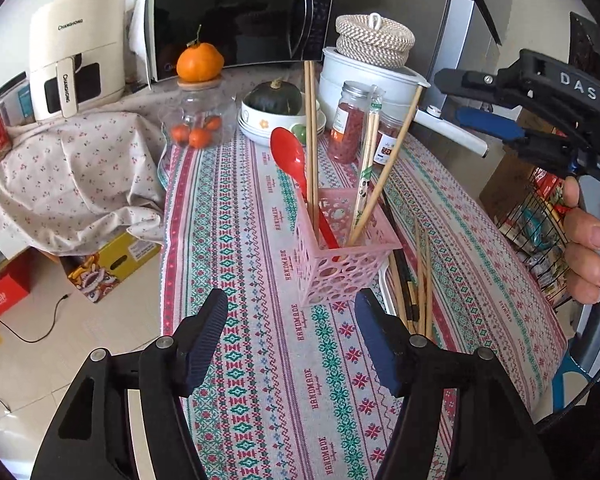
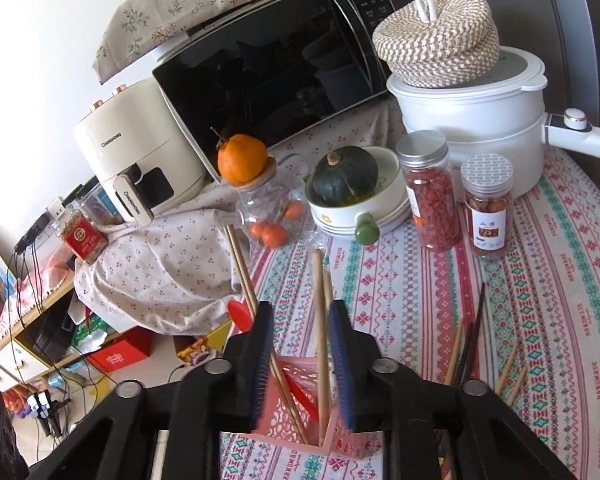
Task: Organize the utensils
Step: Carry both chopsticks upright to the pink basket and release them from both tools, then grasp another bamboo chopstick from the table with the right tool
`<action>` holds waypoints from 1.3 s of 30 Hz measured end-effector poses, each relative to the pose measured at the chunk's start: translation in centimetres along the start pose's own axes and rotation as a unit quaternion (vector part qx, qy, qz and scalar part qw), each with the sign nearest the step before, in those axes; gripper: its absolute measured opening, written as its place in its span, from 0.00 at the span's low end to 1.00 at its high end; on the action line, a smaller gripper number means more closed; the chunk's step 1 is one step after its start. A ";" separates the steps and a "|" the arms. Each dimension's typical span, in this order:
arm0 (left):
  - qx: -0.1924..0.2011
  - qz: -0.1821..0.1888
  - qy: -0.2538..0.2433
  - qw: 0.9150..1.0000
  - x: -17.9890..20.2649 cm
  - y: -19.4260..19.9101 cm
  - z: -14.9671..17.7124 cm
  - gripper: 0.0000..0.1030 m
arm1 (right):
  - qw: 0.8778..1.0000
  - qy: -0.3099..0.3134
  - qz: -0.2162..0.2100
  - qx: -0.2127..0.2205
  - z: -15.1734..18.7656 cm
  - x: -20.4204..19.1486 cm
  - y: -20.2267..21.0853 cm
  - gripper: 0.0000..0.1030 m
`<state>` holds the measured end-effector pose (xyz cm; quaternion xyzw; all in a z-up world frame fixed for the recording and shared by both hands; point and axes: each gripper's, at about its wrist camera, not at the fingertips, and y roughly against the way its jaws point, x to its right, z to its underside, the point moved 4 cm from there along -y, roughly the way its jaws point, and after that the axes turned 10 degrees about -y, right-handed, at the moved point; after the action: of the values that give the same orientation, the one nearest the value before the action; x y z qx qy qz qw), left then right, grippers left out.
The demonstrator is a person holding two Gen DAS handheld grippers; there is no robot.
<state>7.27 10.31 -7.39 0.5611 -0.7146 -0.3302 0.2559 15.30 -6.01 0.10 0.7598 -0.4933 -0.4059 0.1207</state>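
Both tools point down at the pink basket on the worktop.
Left tool stands apart, empty, just before the basket; right tool, apart, hangs over it, a chopstick between its fingers, unpressed.

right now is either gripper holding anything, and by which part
Nothing is held. The left gripper is open over bare tablecloth. The right gripper has opened; a chopstick stands loose between its pads.

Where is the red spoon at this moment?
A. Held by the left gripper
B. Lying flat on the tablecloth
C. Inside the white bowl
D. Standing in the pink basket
D: the red spoon stands handle-down in the pink basket, beside the chopsticks.
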 end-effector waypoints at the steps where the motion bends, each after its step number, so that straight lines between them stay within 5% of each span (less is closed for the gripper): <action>1: -0.003 0.000 -0.002 1.000 0.2 -0.1 0.0 0.69 | 1.000 0.001 -0.003 0.005 -0.1 -0.1 0.4 0.49; 13: -0.033 0.007 -0.006 0.999 2.9 -1.2 -0.1 0.83 | 0.998 0.050 0.037 0.031 -0.3 2.1 5.3 0.78; 20: -0.050 0.005 -0.011 0.999 4.2 -2.1 0.0 1.00 | 0.995 0.050 0.091 -0.002 1.1 6.3 5.3 0.82; 32: -0.094 -0.004 -0.001 0.996 3.8 -4.0 1.2 1.00 | 0.982 0.012 0.178 -0.064 3.2 13.1 1.6 0.85; 39: -0.119 -0.005 -0.026 0.992 4.2 -5.2 1.8 1.00 | 0.960 -0.024 0.239 -0.143 5.2 16.8 -3.3 0.85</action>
<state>8.27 5.81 -12.53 0.5213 -0.6737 -0.4288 0.3009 16.73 -17.56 -13.50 0.5847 -0.6004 -0.4491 0.3097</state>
